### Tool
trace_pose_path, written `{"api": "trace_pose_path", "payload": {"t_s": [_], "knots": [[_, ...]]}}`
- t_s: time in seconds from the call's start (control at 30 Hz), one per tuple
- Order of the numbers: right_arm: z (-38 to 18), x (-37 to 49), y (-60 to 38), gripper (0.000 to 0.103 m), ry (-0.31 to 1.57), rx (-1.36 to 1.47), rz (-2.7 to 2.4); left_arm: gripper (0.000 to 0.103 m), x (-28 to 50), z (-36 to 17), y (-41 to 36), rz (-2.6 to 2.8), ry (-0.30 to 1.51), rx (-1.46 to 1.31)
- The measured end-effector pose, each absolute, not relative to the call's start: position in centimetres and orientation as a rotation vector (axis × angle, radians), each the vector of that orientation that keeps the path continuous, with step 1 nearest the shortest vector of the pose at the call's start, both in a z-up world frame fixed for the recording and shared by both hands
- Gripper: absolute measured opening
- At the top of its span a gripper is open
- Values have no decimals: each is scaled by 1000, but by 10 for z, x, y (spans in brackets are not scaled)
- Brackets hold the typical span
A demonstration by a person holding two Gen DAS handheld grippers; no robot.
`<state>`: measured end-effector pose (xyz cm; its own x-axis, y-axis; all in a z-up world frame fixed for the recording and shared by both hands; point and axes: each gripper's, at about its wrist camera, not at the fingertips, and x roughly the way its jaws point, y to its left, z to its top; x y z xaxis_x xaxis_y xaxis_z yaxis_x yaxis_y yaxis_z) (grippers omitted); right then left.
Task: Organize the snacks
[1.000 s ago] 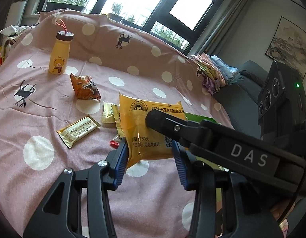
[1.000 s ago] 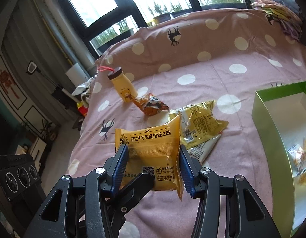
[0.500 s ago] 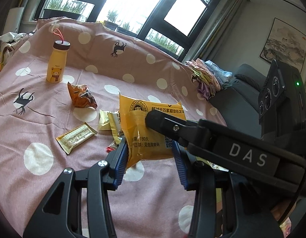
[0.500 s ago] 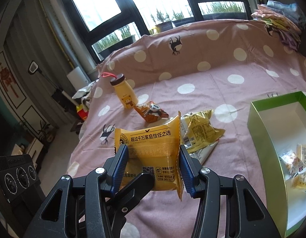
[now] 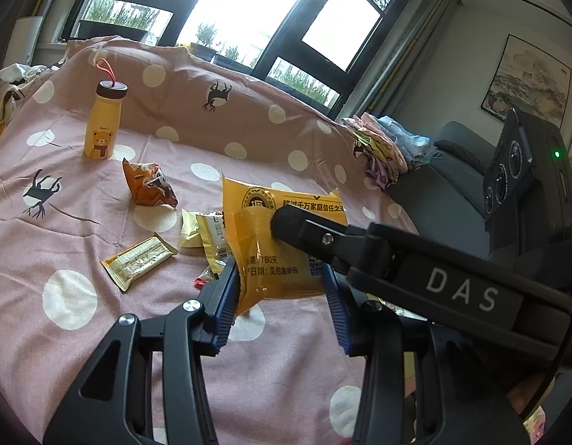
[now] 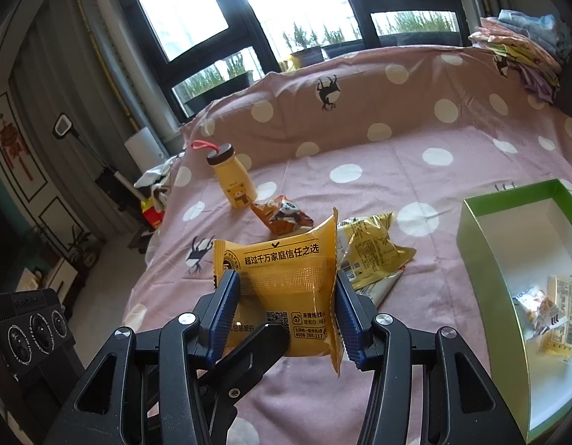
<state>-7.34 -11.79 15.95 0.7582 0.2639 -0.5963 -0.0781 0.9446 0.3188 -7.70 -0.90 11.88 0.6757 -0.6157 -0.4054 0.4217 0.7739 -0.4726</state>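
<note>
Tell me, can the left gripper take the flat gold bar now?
Probably not yet: the left gripper is shut on the yellow packet, so it is occupied. The gold bar itself lies uncovered on the pink cloth.

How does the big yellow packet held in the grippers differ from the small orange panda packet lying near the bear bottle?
The big yellow snack packet is held off the pink spotted cloth, gripped by both grippers; the small orange panda packet lies on it, untouched. The yellow one is larger and fairly flat; the orange one is crumpled. Both are sealed snack wrappers outside the green box.
</note>
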Motion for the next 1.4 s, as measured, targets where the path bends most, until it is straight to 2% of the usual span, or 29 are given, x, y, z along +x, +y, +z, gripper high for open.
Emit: {"api": "trace_pose_path", "payload": {"t_s": [0.83,1.4], "knots": [[174,-82,-132,53,646,247,167,45,-88,132,-28,-635,522,-339],[179,-85,-196,53,593,338,81,45,-71,146,-94,-745,551,-241]]}}
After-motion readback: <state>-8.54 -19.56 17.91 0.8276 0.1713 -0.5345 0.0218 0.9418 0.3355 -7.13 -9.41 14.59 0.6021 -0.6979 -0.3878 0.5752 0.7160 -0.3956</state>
